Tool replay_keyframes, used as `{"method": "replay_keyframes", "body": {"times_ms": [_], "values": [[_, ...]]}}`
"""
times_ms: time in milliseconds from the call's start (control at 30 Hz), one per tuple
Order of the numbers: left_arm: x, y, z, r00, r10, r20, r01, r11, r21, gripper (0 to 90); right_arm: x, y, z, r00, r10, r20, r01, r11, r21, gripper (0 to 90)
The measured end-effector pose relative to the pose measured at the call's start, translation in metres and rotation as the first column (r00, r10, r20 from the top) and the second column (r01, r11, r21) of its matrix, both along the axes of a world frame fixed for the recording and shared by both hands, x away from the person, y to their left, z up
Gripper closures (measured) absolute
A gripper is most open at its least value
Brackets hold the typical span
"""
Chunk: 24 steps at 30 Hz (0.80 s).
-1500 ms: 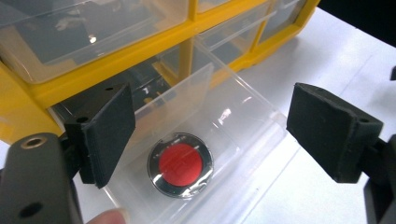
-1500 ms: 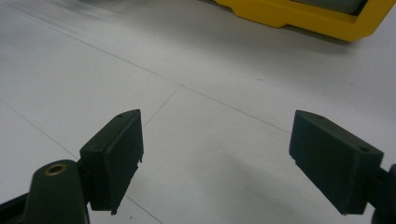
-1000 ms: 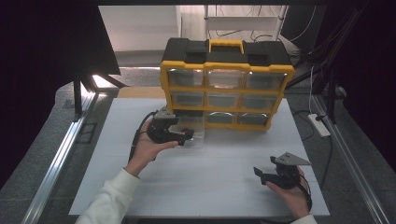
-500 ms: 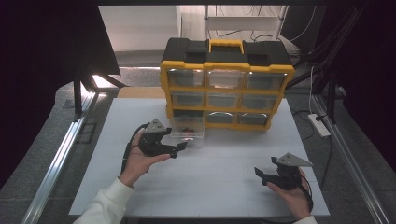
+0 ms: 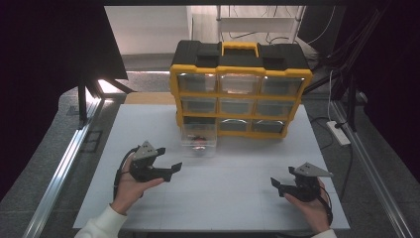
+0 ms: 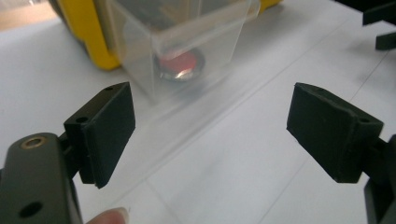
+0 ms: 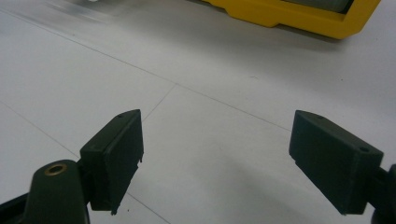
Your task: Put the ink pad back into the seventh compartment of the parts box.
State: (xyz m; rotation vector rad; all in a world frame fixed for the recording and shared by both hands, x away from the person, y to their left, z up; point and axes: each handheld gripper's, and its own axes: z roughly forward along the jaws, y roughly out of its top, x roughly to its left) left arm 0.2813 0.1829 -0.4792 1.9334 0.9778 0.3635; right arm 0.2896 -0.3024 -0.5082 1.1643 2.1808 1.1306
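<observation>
Our left gripper [image 5: 168,168] sits at lower left of the high view, jaws apart with nothing between them. The clear drawer [image 5: 199,140], pulled out of the yellow organizer [image 5: 240,94] at frame centre, stands apart above it, a red round item [image 6: 181,64] inside. Our right gripper [image 5: 280,184], lower right, hangs open too.
</observation>
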Motion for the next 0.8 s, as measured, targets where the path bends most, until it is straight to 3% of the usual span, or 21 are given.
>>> {"method": "replay_keyframes", "body": {"times_ms": [333, 800], "values": [[-0.015, 0.022, -0.024, 0.9993, 0.018, -0.032, -0.018, 0.9998, -0.002, 15.4, 0.002, -0.004, -0.002, 0.9999, -0.014, 0.0, 0.014, 0.9999, 0.002, 18.6], [-0.018, 0.024, -0.033, 0.9984, 0.032, -0.046, -0.031, 0.9991, 0.028, 15.4, 0.002, -0.006, -0.004, 0.9998, -0.02, -0.005, 0.02, 0.9998, 0.005, 18.6]]}}
